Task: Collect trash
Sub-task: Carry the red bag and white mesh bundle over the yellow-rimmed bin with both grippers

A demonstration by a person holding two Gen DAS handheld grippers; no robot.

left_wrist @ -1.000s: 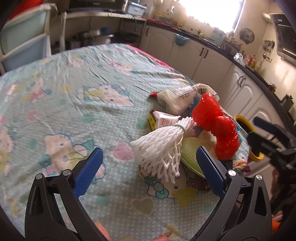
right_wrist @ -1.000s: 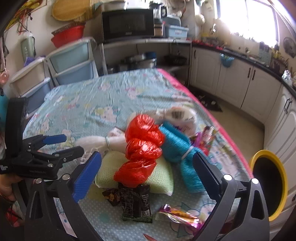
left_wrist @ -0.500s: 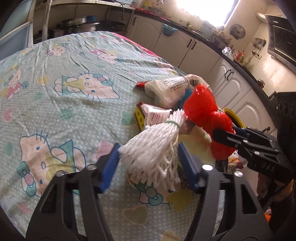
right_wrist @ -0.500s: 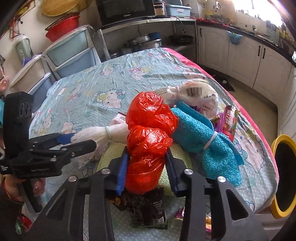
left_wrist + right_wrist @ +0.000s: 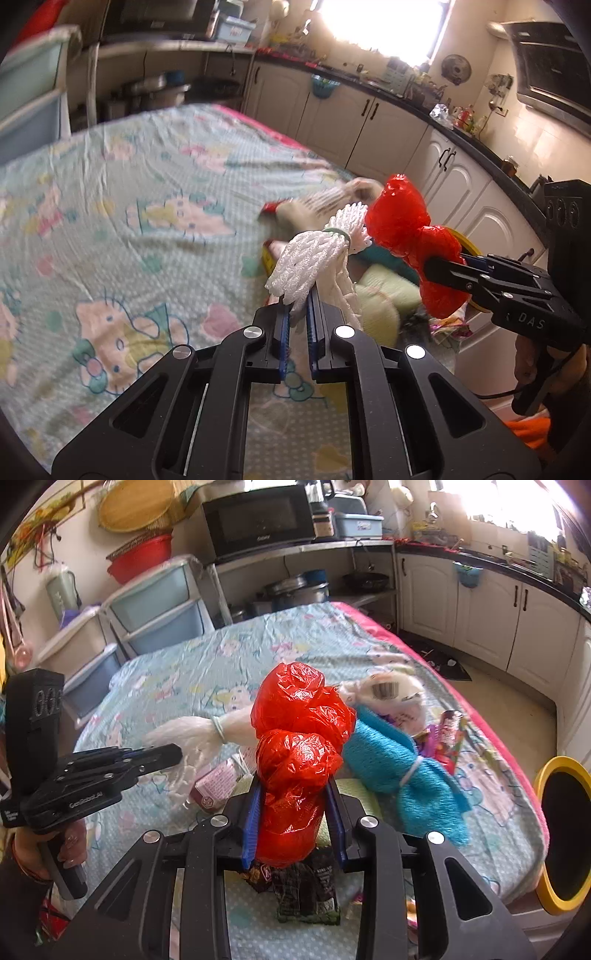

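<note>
My left gripper (image 5: 298,295) is shut on a white foam net (image 5: 314,254), held just above the cartoon-print tablecloth (image 5: 129,206). The right gripper (image 5: 293,794) has its jaws closing on a knotted red plastic bag (image 5: 299,716), and the blue pads press into its lower part. In the left wrist view the red bag (image 5: 399,221) sticks up from the right gripper (image 5: 443,269), close beside the white net. In the right wrist view the left gripper (image 5: 173,753) holds the white net (image 5: 192,731) at the left.
A blue net bundle (image 5: 388,753), a white barcode bag (image 5: 391,694), a dark wrapper (image 5: 306,886), a pink carton (image 5: 218,786) and a pale green pad (image 5: 388,284) lie near the table's edge. A yellow-rimmed bin (image 5: 543,779) stands off the table's right side. White cabinets line the far wall.
Both grippers went from wide open to closed, the left on the white foam net, the right on the red bag. Both pieces now hang higher above the cloth.
</note>
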